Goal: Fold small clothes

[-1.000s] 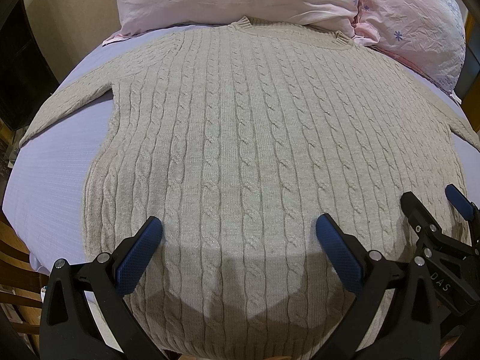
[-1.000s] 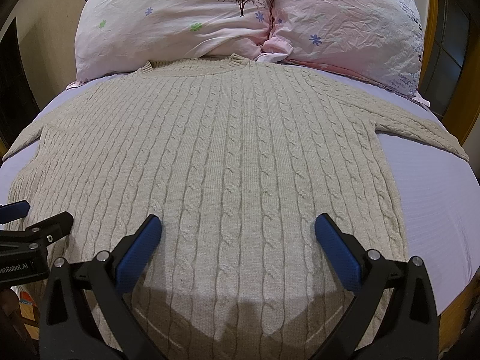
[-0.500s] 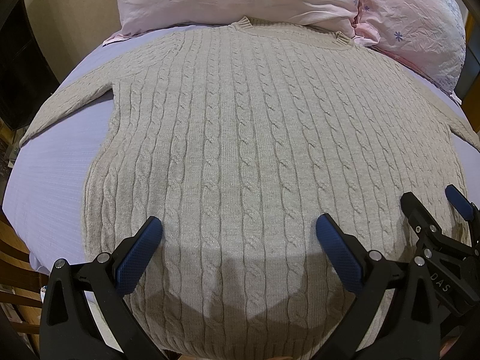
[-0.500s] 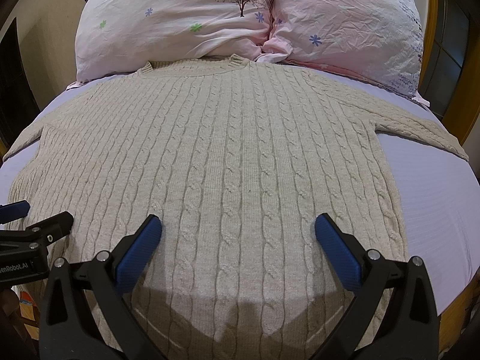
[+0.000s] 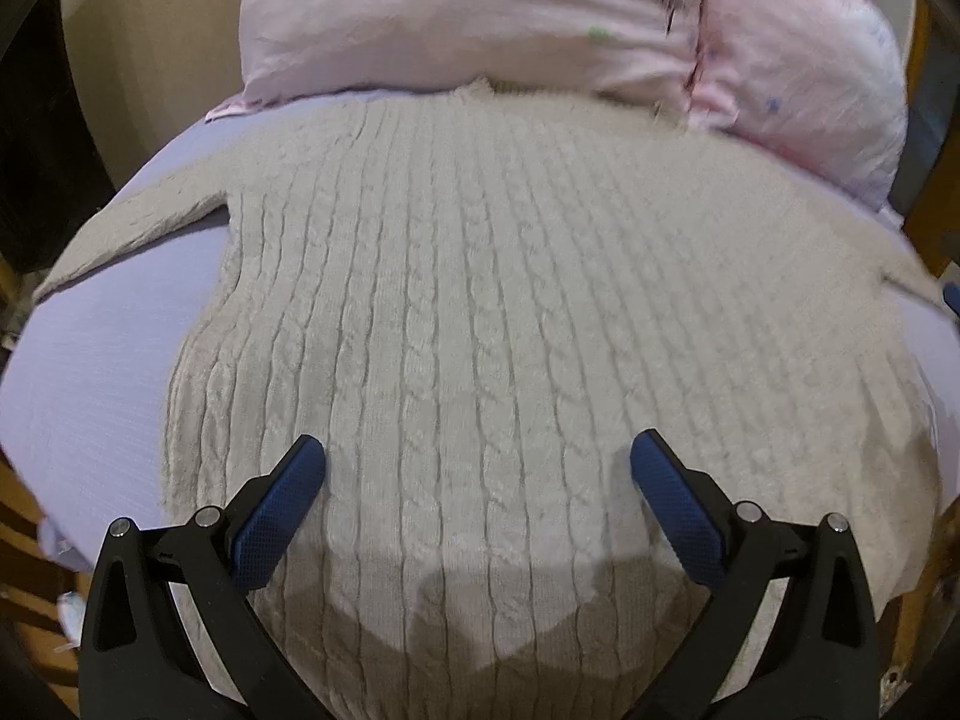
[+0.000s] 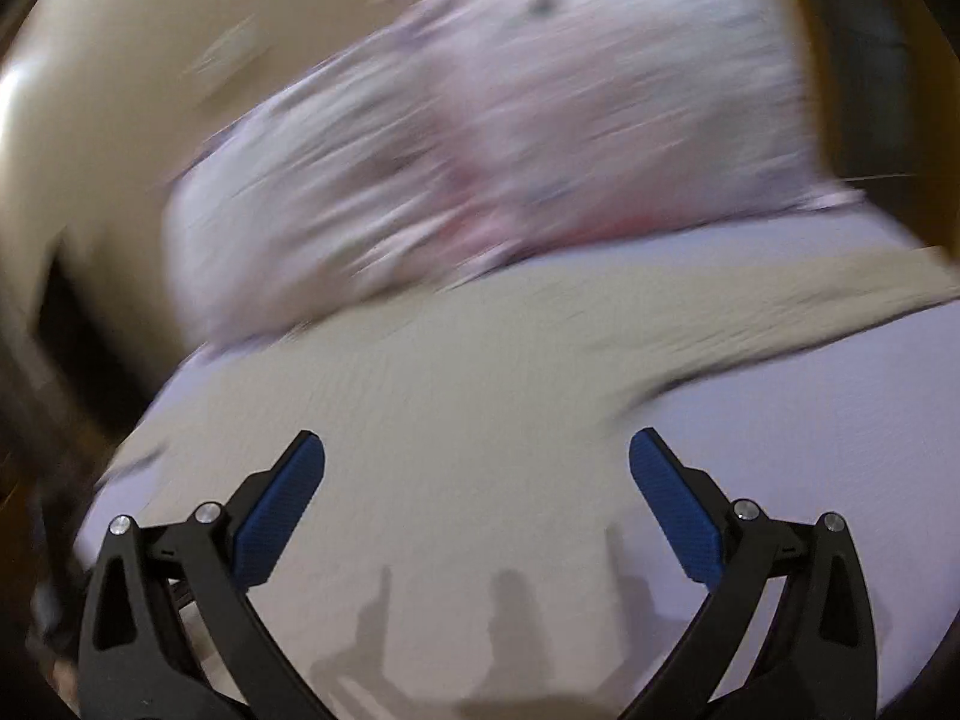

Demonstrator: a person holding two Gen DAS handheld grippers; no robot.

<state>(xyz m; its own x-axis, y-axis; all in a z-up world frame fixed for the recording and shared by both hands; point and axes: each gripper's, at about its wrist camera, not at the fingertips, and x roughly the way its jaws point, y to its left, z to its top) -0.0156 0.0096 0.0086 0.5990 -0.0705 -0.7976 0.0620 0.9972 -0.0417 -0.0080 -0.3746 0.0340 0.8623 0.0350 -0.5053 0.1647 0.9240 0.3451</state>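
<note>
A beige cable-knit sweater (image 5: 510, 312) lies flat, front up, on a lavender bed sheet (image 5: 102, 360), collar toward the pillows and sleeves spread to both sides. My left gripper (image 5: 477, 462) is open and empty, hovering over the sweater's lower middle near the hem. My right gripper (image 6: 477, 462) is open and empty above the sweater (image 6: 480, 396), whose right sleeve (image 6: 840, 300) runs off to the right. The right wrist view is heavily motion-blurred.
Two pink floral pillows (image 5: 540, 18) lie at the head of the bed, touching the sweater's collar; they also show blurred in the right wrist view (image 6: 510, 138). A beige wall (image 6: 150, 60) stands behind. Wooden bed frame (image 5: 918, 60) edges the right side.
The right gripper has swung fast to the right and tilted, blurring its view and leaving the left wrist view. The left gripper has moved slightly forward. Both stay open.
</note>
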